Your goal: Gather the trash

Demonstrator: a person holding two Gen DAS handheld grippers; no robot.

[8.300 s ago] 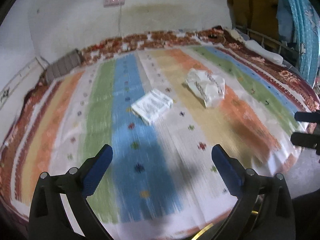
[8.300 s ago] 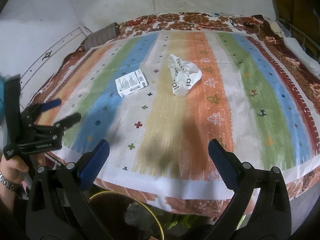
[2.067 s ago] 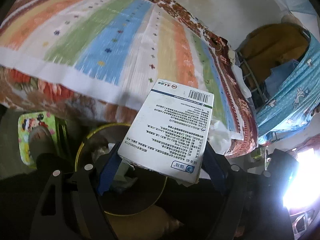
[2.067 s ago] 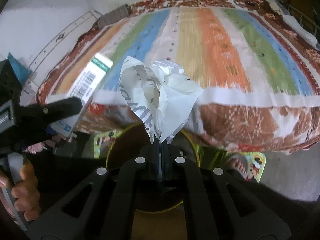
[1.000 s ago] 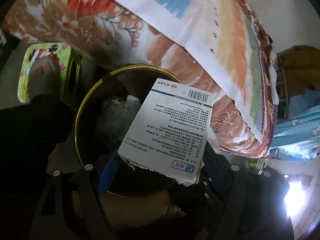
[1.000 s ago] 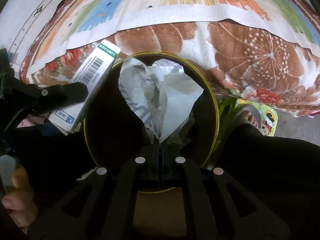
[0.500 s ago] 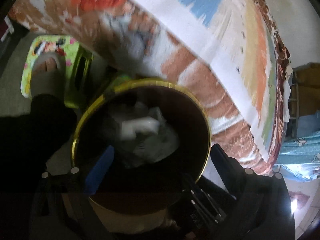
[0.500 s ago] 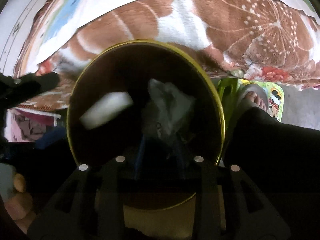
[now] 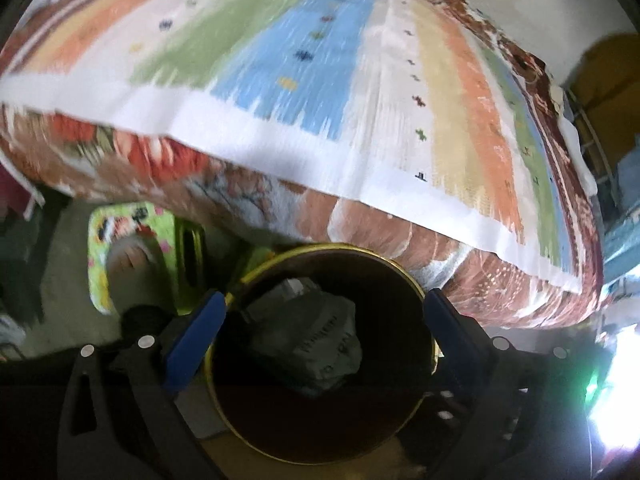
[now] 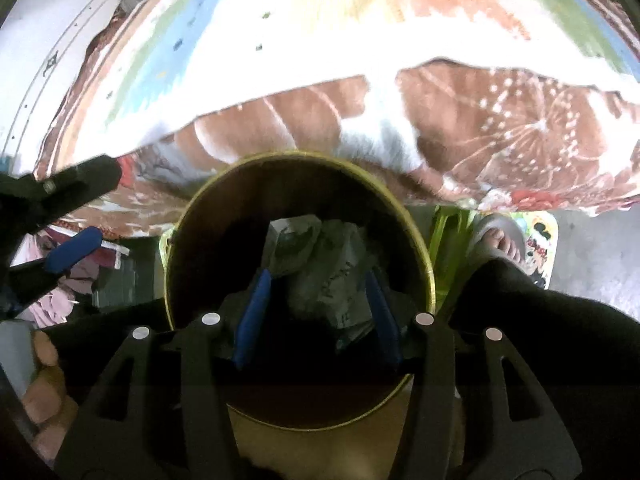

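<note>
Crumpled trash (image 9: pixel 316 336) down in the bin (image 9: pixel 416 292), left tool (image 9: pixel 324 316) spread wide, right tool (image 10: pixel 316 304) opening, both empty.

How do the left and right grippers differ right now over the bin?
The left gripper has its jaws spread wide, spanning nearly the whole bin; the right gripper is narrower, jaws opening. The left's blue pads sit near the rim; the right's frame the crumpled trash lying inside. Both are empty and point down into the bin.
</note>
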